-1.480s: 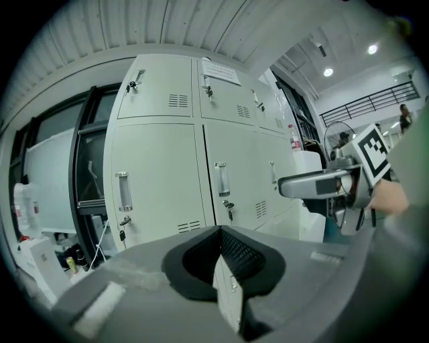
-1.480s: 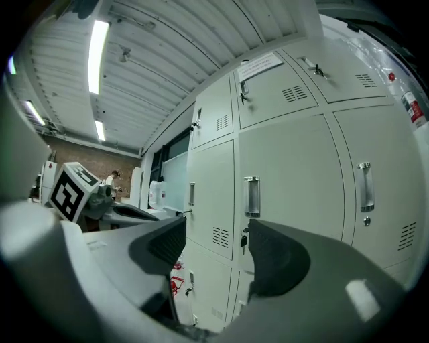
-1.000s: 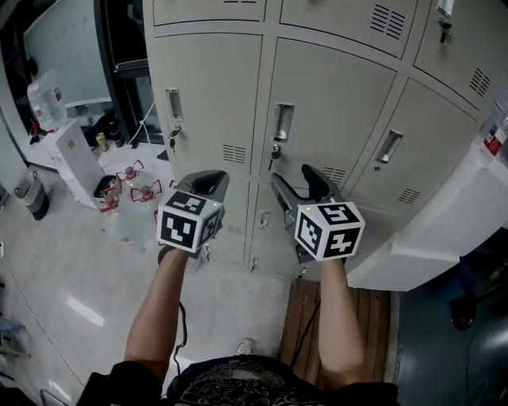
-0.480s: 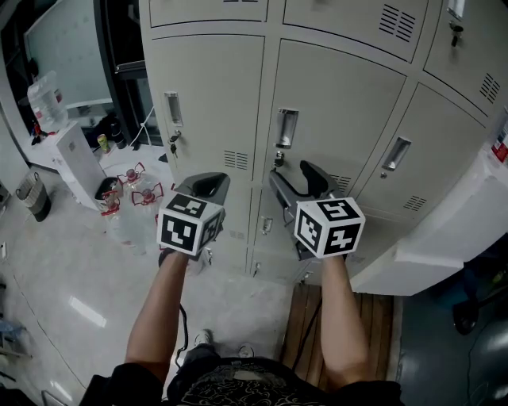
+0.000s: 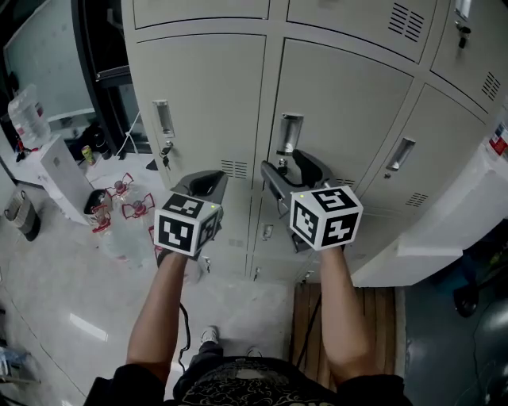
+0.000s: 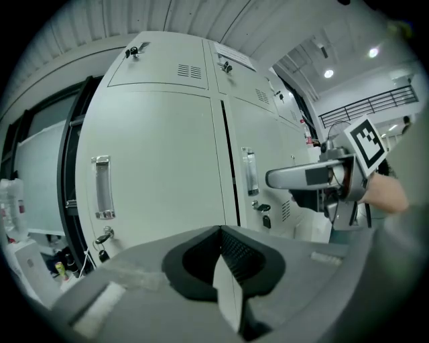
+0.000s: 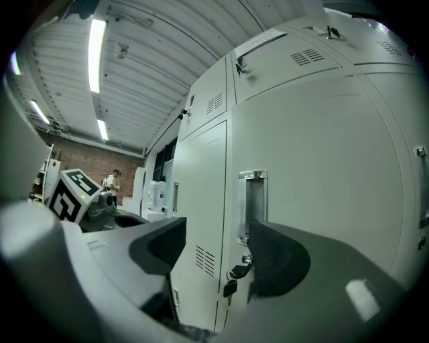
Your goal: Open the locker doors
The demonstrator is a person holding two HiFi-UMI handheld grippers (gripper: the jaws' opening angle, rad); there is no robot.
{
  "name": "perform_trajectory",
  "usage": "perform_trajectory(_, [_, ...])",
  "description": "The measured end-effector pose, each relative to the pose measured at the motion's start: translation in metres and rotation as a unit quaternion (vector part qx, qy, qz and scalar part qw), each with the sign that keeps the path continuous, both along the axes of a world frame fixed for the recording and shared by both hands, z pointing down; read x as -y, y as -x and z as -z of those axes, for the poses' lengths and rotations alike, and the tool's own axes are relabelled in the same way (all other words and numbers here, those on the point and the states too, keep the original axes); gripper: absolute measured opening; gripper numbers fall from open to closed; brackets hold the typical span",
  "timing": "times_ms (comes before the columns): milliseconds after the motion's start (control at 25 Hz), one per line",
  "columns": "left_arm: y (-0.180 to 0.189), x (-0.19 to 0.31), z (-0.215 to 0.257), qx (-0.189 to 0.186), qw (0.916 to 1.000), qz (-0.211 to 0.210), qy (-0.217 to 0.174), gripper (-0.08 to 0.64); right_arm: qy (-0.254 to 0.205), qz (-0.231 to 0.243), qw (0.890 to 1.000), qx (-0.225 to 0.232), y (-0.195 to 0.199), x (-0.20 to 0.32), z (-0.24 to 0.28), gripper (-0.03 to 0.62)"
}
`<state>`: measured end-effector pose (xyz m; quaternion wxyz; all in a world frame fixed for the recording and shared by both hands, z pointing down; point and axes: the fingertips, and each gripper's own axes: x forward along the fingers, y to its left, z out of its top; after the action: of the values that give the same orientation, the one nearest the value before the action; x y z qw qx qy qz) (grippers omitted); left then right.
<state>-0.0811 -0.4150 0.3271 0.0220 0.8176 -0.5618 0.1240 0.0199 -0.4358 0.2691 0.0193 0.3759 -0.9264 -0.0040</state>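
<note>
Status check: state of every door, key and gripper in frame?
left door: closed
middle door: closed
right door: closed
upper doors: closed
left door key: in lock
middle door key: in lock, fob hanging
left gripper: shut, empty
right gripper: open, empty, facing middle handle

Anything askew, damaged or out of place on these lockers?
Nothing stands out. The locker doors sit shut and even, with keys hanging in their locks. Bottles stand on the floor at left.
</note>
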Motion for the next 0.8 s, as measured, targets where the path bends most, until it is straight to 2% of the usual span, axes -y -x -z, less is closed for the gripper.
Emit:
perform_trajectory(400, [0.003,0.037,0.006,-0.003,0.9978,-0.065,-0.009,0.002,0.0,-0.054,0.998,-0.015,0.018,0.027,0.002,0.281])
perform_trajectory(800, [-0.001,0.051,0.0,-0.01,0.9933,-0.115,-0.007,0.003,0.007,-0.091,0.996,-0.014,0.023,0.039,0.001,0.281])
